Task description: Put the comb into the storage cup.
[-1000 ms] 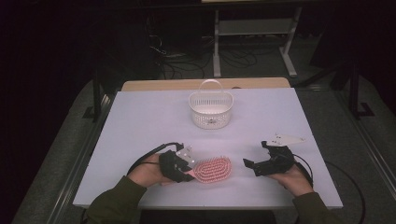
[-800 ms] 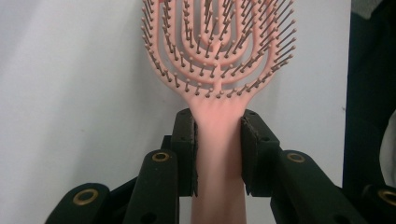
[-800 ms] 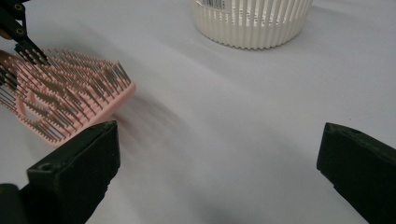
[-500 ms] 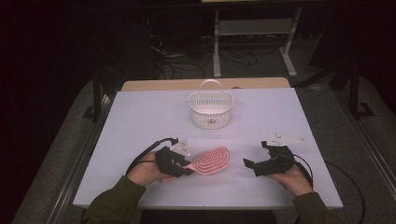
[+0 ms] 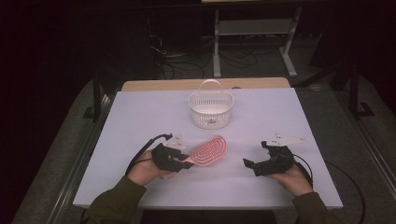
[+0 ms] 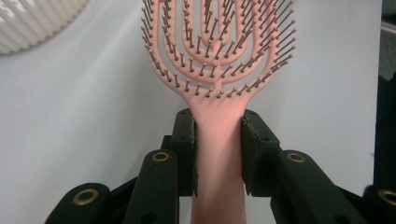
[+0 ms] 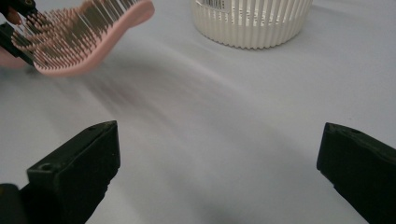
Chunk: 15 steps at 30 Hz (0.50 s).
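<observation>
In the high view, the person's sleeves enter at the bottom edge, cut off by the frame. The left gripper (image 5: 180, 158) sits in the lower left-centre of the frame, its jaws closed tight on the handle of a pink hairbrush (image 5: 210, 150). In the left gripper view the two black pads press the handle from both sides; the lower end of the handle runs out of the bottom edge and the top of the brush head (image 6: 219, 46) is cut off by the upper edge. The bristles face the camera.

The right gripper (image 5: 254, 164) lies in the lower right-centre of the high view, well apart from the brush, with its jaws spread wide and nothing between them. In the right gripper view, the brush (image 7: 84, 39) appears in the upper left corner, raised off the worktop (image 7: 210, 116) with a blurred shadow beneath it; its handle end is hidden at the frame edge.

Farther back, in the upper middle of the high view, a white slatted basket (image 5: 210, 108) with a hoop handle stands on the worktop (image 5: 140, 121). The dark background beyond is hard to make out.
</observation>
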Motion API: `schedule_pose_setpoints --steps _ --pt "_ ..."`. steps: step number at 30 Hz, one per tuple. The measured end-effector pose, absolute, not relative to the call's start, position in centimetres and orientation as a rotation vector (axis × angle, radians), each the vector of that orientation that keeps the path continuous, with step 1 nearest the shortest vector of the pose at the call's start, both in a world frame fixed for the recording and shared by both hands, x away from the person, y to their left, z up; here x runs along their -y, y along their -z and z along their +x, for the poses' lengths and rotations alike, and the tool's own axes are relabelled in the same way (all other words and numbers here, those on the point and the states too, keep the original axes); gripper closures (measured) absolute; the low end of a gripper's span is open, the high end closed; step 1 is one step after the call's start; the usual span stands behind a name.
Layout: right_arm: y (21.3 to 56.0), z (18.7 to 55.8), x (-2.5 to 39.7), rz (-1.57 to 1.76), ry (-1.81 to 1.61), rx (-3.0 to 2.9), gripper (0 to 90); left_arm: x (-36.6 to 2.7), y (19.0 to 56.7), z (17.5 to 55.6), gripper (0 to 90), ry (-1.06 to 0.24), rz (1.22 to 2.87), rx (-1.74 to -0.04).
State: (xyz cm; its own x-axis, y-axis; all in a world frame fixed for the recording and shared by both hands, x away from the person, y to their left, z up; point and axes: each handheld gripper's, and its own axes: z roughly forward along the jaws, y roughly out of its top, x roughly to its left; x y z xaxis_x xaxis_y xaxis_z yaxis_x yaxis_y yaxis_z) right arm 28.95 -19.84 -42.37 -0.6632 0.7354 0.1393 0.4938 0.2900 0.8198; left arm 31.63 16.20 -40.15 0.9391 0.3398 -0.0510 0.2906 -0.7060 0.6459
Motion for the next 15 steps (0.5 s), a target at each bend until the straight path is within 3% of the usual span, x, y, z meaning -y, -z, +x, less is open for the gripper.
schedule_pose_setpoints --steps 15 --pt "42.25 28.97 19.92 1.134 -1.327 -2.277 0.0 -17.19 39.18 32.25 69.9 -0.165 2.242 -0.511"
